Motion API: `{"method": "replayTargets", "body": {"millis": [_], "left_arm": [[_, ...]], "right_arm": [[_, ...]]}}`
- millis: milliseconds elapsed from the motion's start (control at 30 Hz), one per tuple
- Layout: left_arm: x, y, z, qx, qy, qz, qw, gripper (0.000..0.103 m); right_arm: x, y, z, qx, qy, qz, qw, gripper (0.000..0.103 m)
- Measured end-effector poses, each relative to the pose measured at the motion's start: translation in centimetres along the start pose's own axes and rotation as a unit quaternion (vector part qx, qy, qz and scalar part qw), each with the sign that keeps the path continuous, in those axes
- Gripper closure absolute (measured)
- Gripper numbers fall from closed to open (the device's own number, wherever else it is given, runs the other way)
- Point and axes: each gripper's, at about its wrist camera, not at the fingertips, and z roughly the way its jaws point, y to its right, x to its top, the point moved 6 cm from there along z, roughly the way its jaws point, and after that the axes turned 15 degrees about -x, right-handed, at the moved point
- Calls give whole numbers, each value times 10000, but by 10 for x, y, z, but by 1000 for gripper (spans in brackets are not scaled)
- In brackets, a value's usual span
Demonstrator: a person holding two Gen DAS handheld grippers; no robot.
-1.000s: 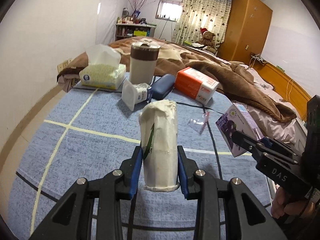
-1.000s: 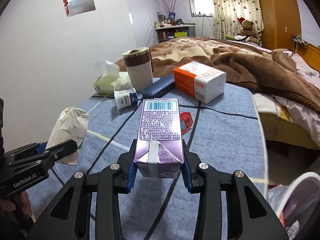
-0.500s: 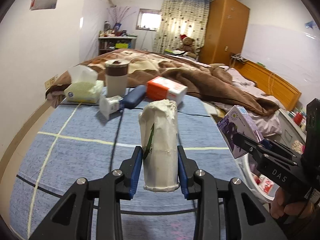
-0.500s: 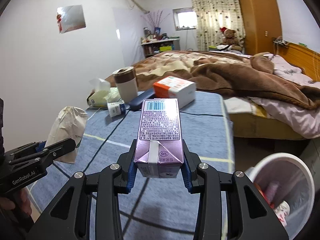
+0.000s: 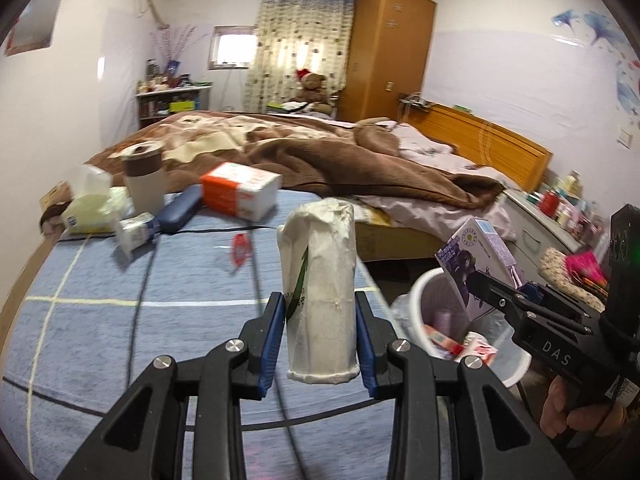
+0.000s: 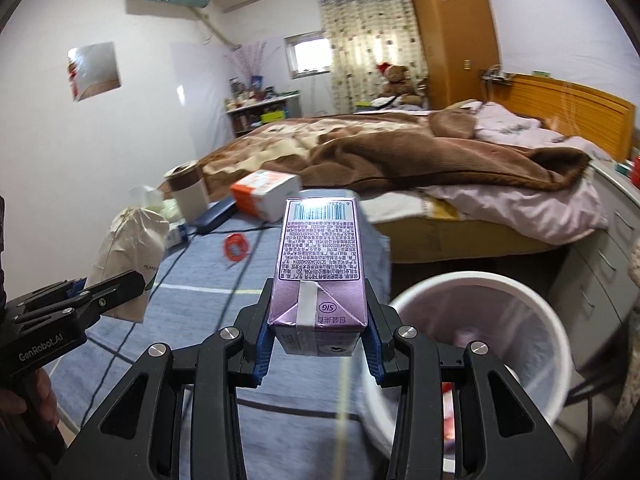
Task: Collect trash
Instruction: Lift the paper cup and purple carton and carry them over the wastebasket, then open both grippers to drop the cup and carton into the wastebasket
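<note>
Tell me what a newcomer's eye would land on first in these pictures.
First, the two loads held up front: the left tool clamps a crumpled white paper bag, and the right tool clamps a purple drink carton. Next, the white trash bin beside the bed, low right, already holding some wrappers. Behind them, a red wrapper lies on the blue blanket.

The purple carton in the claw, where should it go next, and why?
Probably a little further right until it is over the white bin, then let go. The right claw is shut on the purple carton, and the bin sits just beside it, lower right, with trash already inside. The left claw holds a paper bag that can follow.
</note>
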Motion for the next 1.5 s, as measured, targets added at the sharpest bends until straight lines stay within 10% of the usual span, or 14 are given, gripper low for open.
{"method": "replayTargets", "body": {"millis": [767,1500], "left_arm": [[3,115,82,-1016,-638,797,9896,67],[-27,143,160,-1072,-1408,991,9792,61]], "right_arm": [[-19,109,1,-1045,-323,630,9920,64],[-48,143,36,-1293,-1067,813,9825,64]]}}
